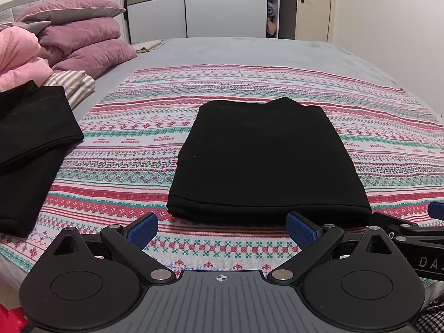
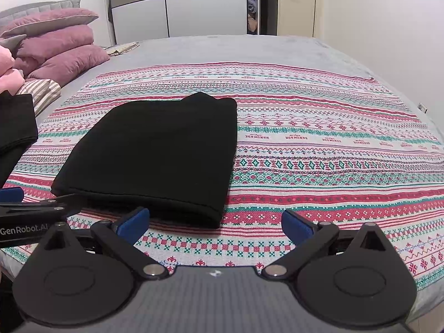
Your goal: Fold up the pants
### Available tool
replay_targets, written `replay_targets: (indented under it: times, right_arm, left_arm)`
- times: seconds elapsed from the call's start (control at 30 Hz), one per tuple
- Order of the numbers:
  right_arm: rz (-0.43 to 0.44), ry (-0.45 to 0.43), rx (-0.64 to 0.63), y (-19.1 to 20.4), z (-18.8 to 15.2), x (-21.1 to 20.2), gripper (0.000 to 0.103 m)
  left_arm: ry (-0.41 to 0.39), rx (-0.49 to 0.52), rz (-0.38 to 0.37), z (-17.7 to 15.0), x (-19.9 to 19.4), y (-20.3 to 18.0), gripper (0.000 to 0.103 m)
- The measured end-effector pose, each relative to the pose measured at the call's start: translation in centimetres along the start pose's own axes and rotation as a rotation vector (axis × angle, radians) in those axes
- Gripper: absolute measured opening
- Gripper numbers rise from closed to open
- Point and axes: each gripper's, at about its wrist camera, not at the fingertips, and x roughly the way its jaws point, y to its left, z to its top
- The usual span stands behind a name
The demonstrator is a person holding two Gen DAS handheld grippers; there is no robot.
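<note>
The folded pants (image 1: 266,155) are plain black, no pattern on them. The spread (image 1: 133,144) beneath them runs in knitted-style bands of red, pink, teal green and white, with snowflakes, diamonds and little crosses. The bed (image 1: 249,50) itself is covered in flat grey. At its left side the pillows (image 1: 83,36) are mauve with pale grey piping, next to a soft pink blanket (image 1: 19,55) and a beige-and-white striped cloth (image 1: 75,83). Another black garment (image 1: 30,136) lies at that side. Both the left gripper (image 1: 222,229) and the right gripper (image 2: 215,223) have a black frame with blue finger pads (image 1: 301,229). The wardrobe (image 1: 194,2) has white and taupe panels; the door (image 1: 313,5) is cream.
</note>
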Motion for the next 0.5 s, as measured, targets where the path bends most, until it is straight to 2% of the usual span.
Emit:
replay_targets:
  times: [0.5]
  right_arm:
    - [-0.003, 0.018, 0.007, 0.17, -0.09, 0.87, 0.103]
  left_arm:
    - [0.020, -0.005, -0.006, -0.05, 0.87, 0.08, 0.100]
